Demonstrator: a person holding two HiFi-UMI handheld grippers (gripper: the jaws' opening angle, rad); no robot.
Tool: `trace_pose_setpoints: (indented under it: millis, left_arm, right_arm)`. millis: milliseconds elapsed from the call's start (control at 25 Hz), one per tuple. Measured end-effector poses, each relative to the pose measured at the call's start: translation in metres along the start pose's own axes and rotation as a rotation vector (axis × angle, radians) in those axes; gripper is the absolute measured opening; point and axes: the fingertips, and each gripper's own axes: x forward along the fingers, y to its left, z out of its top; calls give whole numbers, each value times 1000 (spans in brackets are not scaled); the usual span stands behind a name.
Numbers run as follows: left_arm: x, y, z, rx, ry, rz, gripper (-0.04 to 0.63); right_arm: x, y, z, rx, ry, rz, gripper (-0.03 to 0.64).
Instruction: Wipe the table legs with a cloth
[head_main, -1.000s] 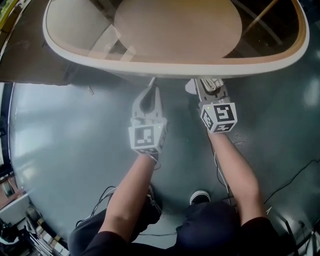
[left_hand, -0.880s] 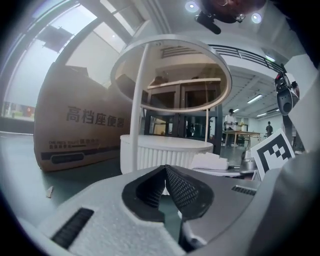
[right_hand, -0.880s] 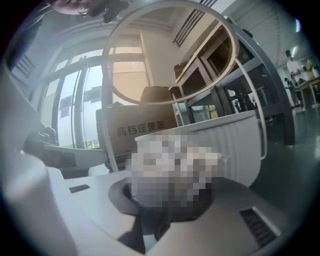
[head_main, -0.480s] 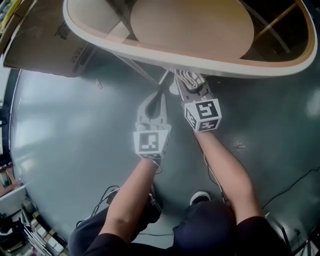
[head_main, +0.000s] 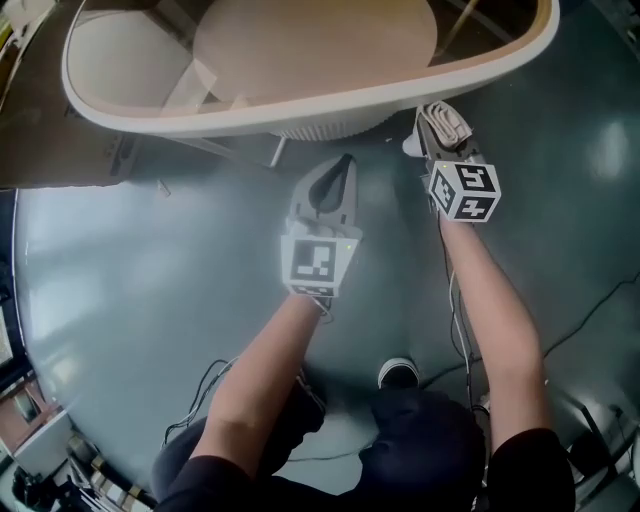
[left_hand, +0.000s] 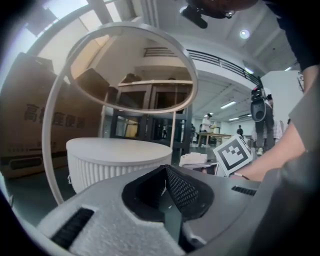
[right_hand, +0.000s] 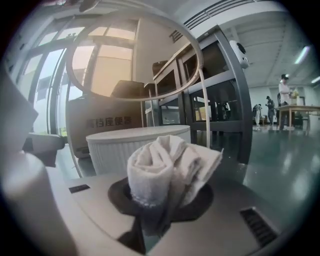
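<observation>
Right gripper view puts the cloth (right_hand: 167, 170) front and centre: a white towel rolled into a thick wad. The right gripper (head_main: 445, 150) pinches it at its lower end, so the soft bulk sticks out ahead of the jaws as a wiping pad. It hangs in the air near the table rim (head_main: 300, 112) and touches nothing, with a thin white table leg (right_hand: 203, 115) ahead and slightly to its right. Under the tabletop stands a white ribbed drum (left_hand: 120, 155). The left gripper (head_main: 346, 162) hovers alongside over the grey floor (head_main: 150, 280), its jaws pressed together on nothing, apparently spare for now. A cardboard box (left_hand: 30, 125) stands behind. I judge the wiping not yet begun.
</observation>
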Motion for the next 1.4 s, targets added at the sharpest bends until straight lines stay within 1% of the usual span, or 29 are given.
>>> trace_pose_setpoints:
  millis: [80,160,240,280,320,400,480,520,600,680,840,920,1000,1120,1200,1280,1400]
  left_arm:
    - [0,-15,16,8,16,-87,6]
    - [-14,-28,36,-2,26,-157,6]
    - [-40,-44,58,7,52,-202,6]
    - [-56,-53,70,4,68,-220,6]
    - [-72,-64,83,-2,88,-239,6]
    - [-105,-88,111,-13,128,-280,6]
    - [-139,-116,146,-27,159,-308,6]
    - [-157,-130,170,-40,165,-315,6]
    - [-191,-160,231,-79,154,-315,6]
    - [-220,-182,297,-101,141,-321,6]
    - [-271,-201,427,-62,161,-345,6]
    - [-293,-215,508,-35,146,-346,6]
    - [-309,-223,593,-8,97,-336,6]
    - [-344,-230,703,30,15,-313,6]
    - [-371,-234,762,56,-36,-303,6]
    - [-403,-238,808,91,-72,-295,6]
    - [-454,-237,860,143,-129,-256,6]
  right_arm:
    - [-23,4,20,33,-16,61,80]
    - [-63,27,34,93,-23,158,80]
    - [-115,56,40,176,12,254,81]
    - [-145,69,43,200,38,290,80]
    - [-175,81,48,206,64,318,80]
    - [-240,100,64,184,117,368,80]
    - [-306,114,92,150,165,413,80]
    - [-338,120,113,136,181,438,80]
    - [-395,134,169,119,190,490,80]
    - [-433,151,237,124,167,548,80]
    - [-484,196,379,172,112,684,80]
    - [-516,212,457,146,79,737,80]
    - [-543,223,532,88,28,781,80]
    - [-581,245,628,35,-47,818,80]
    - [-604,261,682,16,-96,833,80]
    - [-625,280,727,5,-139,829,80]
    - [-651,313,782,-19,-201,801,80]
